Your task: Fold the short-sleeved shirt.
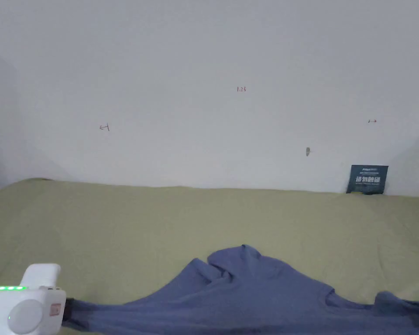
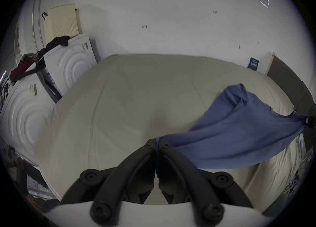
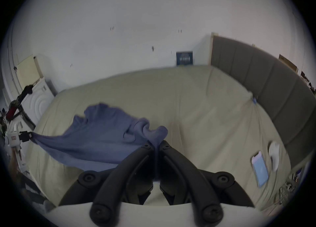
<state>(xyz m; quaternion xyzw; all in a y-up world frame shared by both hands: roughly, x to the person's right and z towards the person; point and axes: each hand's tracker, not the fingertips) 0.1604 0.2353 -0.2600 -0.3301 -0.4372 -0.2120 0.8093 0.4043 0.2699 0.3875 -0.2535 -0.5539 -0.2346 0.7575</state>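
Over the near edge of the bed [image 1: 117, 218], the blue short-sleeved shirt [image 1: 248, 296] is stretched between both grippers, its mid part sagging and its far part bunched w/ a rumpled peak toward the wall [image 1: 204, 87]. Left gripper [image 2: 157, 142] has its jaws pinched tight on one end of the cloth; right gripper [image 3: 156, 144] likewise clamps the other end, w/ fabric puckered just above the jaws. No fold is visible yet: by my read the task is at the spread-out stage, approx. the start, shirt not yet laid flat. Left to do, judging from this: lay it smooth on the sheet, then sleeves in, then halve the body. Off to the right side of the bed lie a phone [image 3: 259, 169] and a white object [image 3: 274, 155], well apart from the shirt, so no obstruction.
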